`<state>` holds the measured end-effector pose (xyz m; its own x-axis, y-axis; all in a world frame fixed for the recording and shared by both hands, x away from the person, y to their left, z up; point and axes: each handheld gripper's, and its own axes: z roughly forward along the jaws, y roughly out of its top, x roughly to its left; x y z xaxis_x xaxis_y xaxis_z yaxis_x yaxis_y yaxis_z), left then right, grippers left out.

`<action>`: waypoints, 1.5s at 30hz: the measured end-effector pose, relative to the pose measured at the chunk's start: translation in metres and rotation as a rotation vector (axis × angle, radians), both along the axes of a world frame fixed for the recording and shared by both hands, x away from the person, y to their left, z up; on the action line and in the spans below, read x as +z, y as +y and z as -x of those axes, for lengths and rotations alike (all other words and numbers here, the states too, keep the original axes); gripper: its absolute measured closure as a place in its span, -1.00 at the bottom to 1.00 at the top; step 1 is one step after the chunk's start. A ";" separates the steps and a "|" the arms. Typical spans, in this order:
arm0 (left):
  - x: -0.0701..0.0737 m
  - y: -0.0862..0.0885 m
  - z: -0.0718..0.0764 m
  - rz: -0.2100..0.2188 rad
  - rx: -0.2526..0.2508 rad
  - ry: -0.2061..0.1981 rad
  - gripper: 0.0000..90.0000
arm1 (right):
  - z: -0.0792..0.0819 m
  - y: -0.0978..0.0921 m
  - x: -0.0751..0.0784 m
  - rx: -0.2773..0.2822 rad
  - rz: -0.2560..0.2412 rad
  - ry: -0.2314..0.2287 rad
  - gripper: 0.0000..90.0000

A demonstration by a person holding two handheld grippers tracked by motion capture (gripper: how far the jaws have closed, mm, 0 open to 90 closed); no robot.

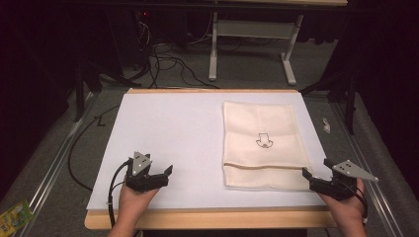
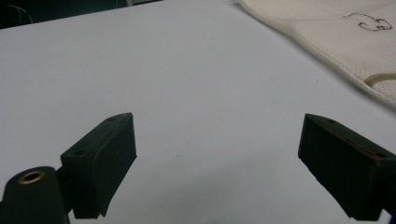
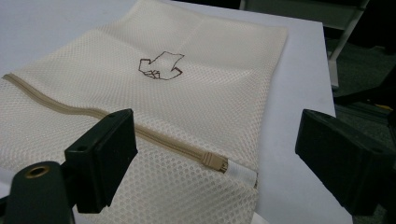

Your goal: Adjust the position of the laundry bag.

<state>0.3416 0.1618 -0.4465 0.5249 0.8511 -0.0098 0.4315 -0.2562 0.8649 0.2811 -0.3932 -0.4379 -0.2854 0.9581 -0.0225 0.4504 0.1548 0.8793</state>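
Nearest the lens, two black jaws spread wide: right gripper (image 3: 212,158) hovering over the near right corner of the mesh bag (image 3: 154,107), nothing pinched. Between those jaws, the zip pull (image 3: 215,162) sitting at the right end of the zipper (image 3: 93,114), just short of a white fabric tab. Zipper apparently drawn all the way across, so bag probably closed; opening it, or lifting and folding the bag, seemingly all yet to do. No contact with the fabric so far, judging by the gap under the jaws. Farther left, left gripper (image 1: 158,177) likewise spread open and empty, resting low over bare white table (image 1: 168,128), well apart from the bag's left edge. Bag lying flat on the right half of the table, small line-drawn emblem (image 1: 263,140) near its middle, zipper running across near its front edge. Work barely begun: both grippers poised, nothing grasped, bag undisturbed.
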 end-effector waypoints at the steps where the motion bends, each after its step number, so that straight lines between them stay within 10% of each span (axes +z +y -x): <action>1: 0.000 -0.002 0.000 0.007 -0.008 0.010 -0.73 | 0.000 0.000 0.000 -0.001 -0.001 0.004 -0.71; 14: 0.002 -0.056 -0.017 0.008 -0.097 0.061 -0.52 | -0.001 -0.006 -0.001 -0.022 -0.004 0.012 -0.67; 21: -0.005 -0.115 -0.053 0.065 -0.142 0.141 -0.35 | -0.002 -0.007 -0.002 -0.014 -0.013 0.017 -0.66; 27: -0.012 -0.165 -0.075 0.029 -0.185 0.164 -0.17 | -0.002 -0.006 -0.001 -0.009 -0.021 0.011 -0.66; 37: -0.024 -0.209 -0.109 0.028 -0.125 0.216 0.05 | -0.002 -0.005 -0.002 -0.003 -0.027 0.013 -0.65; 45: -0.031 -0.212 -0.098 -0.062 -0.140 0.175 0.90 | -0.003 -0.005 -0.002 0.002 -0.033 0.015 -0.65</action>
<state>0.4393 -0.0505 -0.4774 0.6327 0.7720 -0.0615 0.5303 -0.3740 0.7608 0.2837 -0.3984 -0.4403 -0.2876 0.9577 0.0137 0.4633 0.1266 0.8771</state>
